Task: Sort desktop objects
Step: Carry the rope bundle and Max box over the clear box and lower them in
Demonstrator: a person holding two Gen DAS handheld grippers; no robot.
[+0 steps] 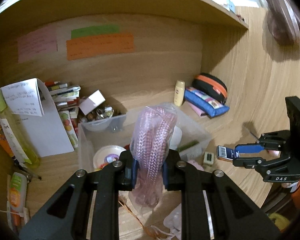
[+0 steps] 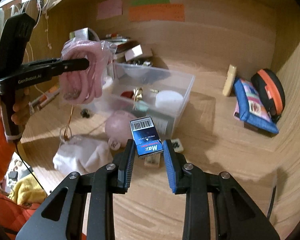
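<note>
Gripping a soft, slippery-looking bagged pink braided cable (image 1: 150,140) mid-frame w/ left gripper (image 1: 149,170); right gripper (image 2: 149,150) is pinching 1 small, stiff, prob. light blue cardboard box (image 2: 146,138) at its end.

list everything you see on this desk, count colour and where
clear plastic storage bin: 1, transparent, desk centre, holding small items
pink braided cable in clear bag: 1, pink, held in left tongs above the bin
blue Max staple box: 1, blue with barcode, in right tongs
blue fabric pouch: 1, blue, back right corner
black case with orange zip: 1, black and orange, behind the pouch
cream lotion bottle: 1, pale yellow, left of the pouch
paper notes: 3, pink, green, orange, on back wall
white cloth bag: 1, white, front left
left tongs: closed on cable
right tongs: gripping the box
</note>
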